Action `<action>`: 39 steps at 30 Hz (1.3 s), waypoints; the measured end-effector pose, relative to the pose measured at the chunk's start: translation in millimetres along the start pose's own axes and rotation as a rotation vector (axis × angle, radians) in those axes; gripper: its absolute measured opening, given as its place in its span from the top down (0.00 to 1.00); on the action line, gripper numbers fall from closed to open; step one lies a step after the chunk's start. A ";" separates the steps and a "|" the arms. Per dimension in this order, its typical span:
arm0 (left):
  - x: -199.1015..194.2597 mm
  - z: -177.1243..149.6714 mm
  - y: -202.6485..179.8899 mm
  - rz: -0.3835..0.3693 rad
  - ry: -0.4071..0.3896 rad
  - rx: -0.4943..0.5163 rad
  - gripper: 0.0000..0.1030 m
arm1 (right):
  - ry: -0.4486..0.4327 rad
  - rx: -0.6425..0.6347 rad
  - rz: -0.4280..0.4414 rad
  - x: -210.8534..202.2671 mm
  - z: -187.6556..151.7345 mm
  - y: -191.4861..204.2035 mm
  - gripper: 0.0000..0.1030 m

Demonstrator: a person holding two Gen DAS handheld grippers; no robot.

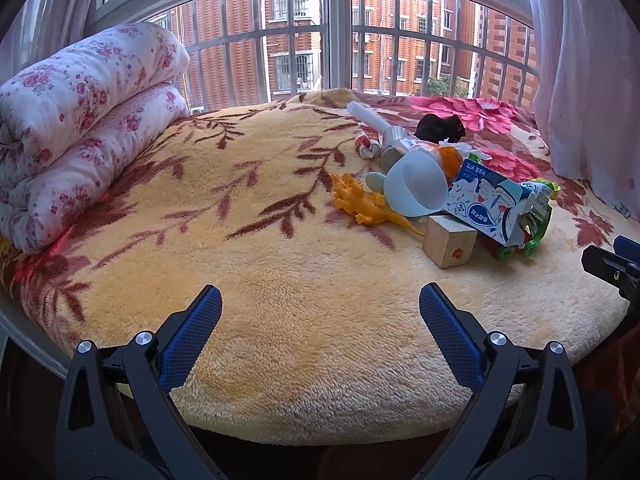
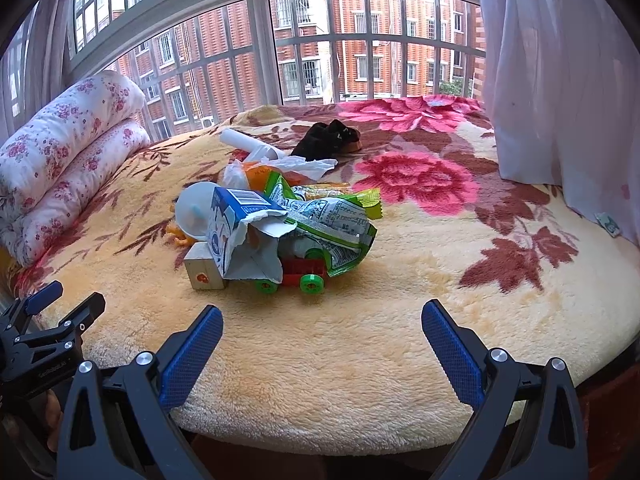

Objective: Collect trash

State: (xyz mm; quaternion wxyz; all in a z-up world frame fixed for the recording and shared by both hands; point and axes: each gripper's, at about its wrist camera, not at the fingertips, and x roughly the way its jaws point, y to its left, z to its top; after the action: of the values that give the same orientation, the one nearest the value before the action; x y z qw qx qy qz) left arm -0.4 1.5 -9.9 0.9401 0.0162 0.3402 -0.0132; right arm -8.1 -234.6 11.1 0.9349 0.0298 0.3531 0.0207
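Observation:
A heap of trash and toys lies on the blanket. A torn blue and white carton (image 2: 240, 224) (image 1: 486, 204) leans on a wooden block (image 2: 204, 272) (image 1: 450, 242). A crumpled green wrapper (image 2: 340, 224) (image 1: 538, 210) covers a toy car with green wheels (image 2: 296, 278). A white plastic cup (image 1: 414, 188) (image 2: 194, 210) and an orange-and-white plastic bag (image 2: 276, 168) lie behind. My left gripper (image 1: 320, 312) is open and empty near the bed's front edge. My right gripper (image 2: 322, 326) is open and empty, just short of the toy car.
A yellow toy dinosaur (image 1: 366, 204), a white tube-shaped object (image 1: 376, 120) and a black cloth item (image 2: 328, 138) lie around the heap. A folded floral quilt (image 1: 80, 120) sits at the left. Window bars are behind, a curtain (image 2: 560, 80) at the right.

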 end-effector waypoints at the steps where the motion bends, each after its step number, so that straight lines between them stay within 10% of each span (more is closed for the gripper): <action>1: -0.3 -0.3 -0.2 0.001 -0.002 0.001 0.06 | 0.001 0.001 0.002 0.6 0.2 0.7 0.05; 39: 5.5 -1.3 25.2 0.017 -0.020 -0.026 0.06 | -0.010 0.037 0.146 37.0 19.5 43.5 0.05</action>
State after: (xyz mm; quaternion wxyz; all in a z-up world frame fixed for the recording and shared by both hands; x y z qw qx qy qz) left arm 3.8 26.7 -13.9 0.9437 0.0066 0.3306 -0.0010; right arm 31.7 -189.8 4.4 0.9319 0.0730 0.3457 0.0823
